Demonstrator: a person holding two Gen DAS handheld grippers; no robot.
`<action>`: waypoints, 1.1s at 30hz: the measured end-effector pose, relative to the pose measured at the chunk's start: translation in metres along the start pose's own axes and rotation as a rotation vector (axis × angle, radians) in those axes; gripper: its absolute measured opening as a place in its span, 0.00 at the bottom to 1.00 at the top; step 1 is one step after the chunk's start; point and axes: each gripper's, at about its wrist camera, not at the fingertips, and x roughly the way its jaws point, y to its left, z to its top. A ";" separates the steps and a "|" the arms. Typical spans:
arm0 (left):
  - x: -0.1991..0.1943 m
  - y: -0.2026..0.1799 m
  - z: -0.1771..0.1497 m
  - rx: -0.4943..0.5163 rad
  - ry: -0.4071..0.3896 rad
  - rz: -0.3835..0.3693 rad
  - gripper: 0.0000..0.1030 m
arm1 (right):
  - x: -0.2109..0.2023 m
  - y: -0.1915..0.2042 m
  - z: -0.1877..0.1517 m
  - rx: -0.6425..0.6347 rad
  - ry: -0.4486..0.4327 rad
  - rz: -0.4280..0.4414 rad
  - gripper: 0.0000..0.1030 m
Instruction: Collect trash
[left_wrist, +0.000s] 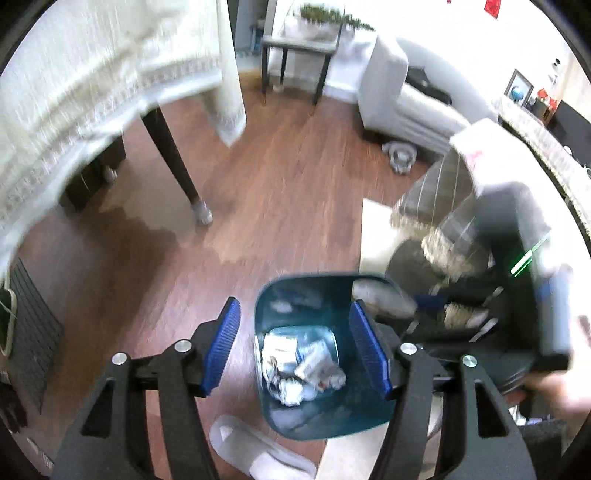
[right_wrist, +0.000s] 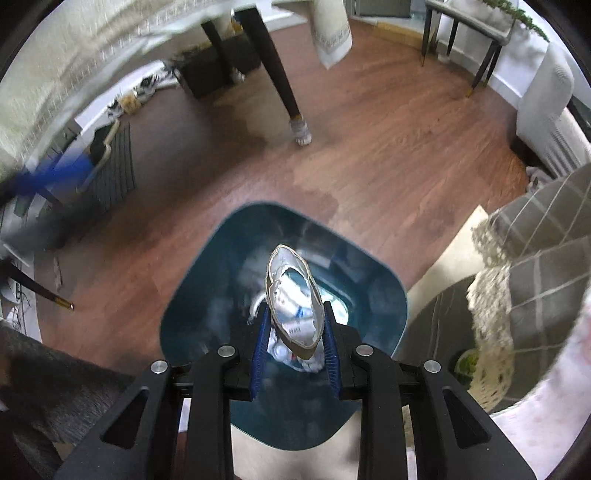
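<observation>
A teal waste bin (left_wrist: 332, 413) stands on the wooden floor with crumpled white wrappers and paper (left_wrist: 299, 365) at its bottom. My left gripper (left_wrist: 295, 310) hovers over the bin's mouth, open, with nothing between its blue pads. In the right wrist view the same bin (right_wrist: 207, 295) lies directly below my right gripper (right_wrist: 295, 308). That gripper is shut on a flattened paper cup (right_wrist: 291, 291), whitish inside with a tan rim, which sticks out past the fingertips over the bin's opening. More trash (right_wrist: 295, 358) shows beneath the cup.
A dark table leg (left_wrist: 177, 162) under a white tablecloth (left_wrist: 74, 92) stands beyond the bin. A white slipper (left_wrist: 255, 446) lies beside the bin's near side. Grey fringed cushions (left_wrist: 436, 206) and a pale rug (left_wrist: 373, 229) are at the right, a sofa (left_wrist: 406, 103) farther back.
</observation>
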 end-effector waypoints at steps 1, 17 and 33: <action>-0.005 -0.002 0.003 -0.003 -0.020 0.005 0.67 | 0.005 0.001 -0.003 -0.003 0.012 -0.001 0.27; -0.054 -0.044 0.033 0.048 -0.152 -0.036 0.82 | 0.008 0.002 -0.024 0.004 0.065 0.008 0.49; -0.161 -0.097 0.053 0.128 -0.421 0.014 0.95 | -0.159 0.005 -0.043 0.024 -0.293 -0.072 0.80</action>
